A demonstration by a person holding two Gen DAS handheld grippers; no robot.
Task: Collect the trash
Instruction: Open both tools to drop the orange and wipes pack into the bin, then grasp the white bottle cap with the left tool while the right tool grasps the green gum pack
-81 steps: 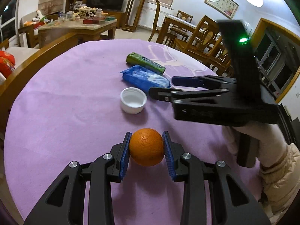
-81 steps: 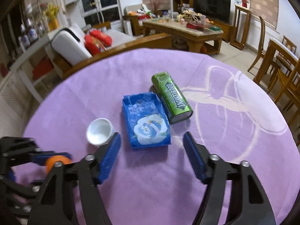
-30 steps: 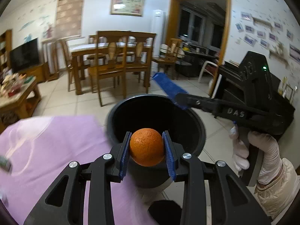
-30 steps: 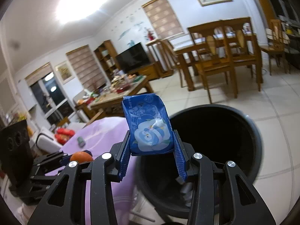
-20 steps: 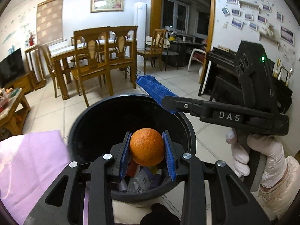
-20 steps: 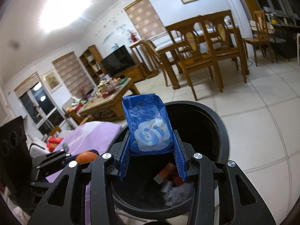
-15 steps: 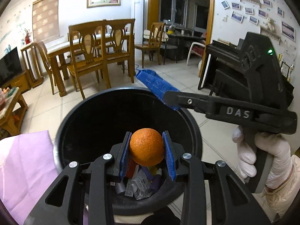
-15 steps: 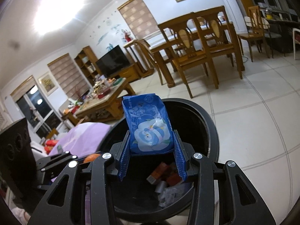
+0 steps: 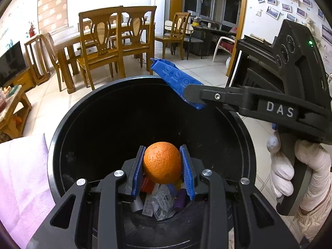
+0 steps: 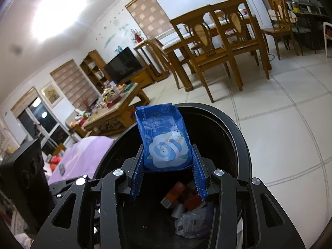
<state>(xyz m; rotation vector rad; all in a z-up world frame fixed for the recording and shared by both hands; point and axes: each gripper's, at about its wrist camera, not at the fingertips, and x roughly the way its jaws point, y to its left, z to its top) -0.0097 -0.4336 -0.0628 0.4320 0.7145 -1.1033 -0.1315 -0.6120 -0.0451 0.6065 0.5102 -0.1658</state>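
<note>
Gripping one orange point(image 9: 162, 162), the left tool point(image 9: 162, 169) hangs over one black bin point(image 9: 83, 128). One right tool point(image 10: 168, 167) clamps one blue packet point(image 10: 166, 141) above that bin's litter point(image 10: 186, 211).

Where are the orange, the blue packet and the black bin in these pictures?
orange point(image 9: 162, 162), left wrist view, middle of its peel.
blue packet point(image 10: 166, 143), right wrist view, on the printed front.
black bin point(image 9: 128, 124), left wrist view, bare inner wall.
</note>
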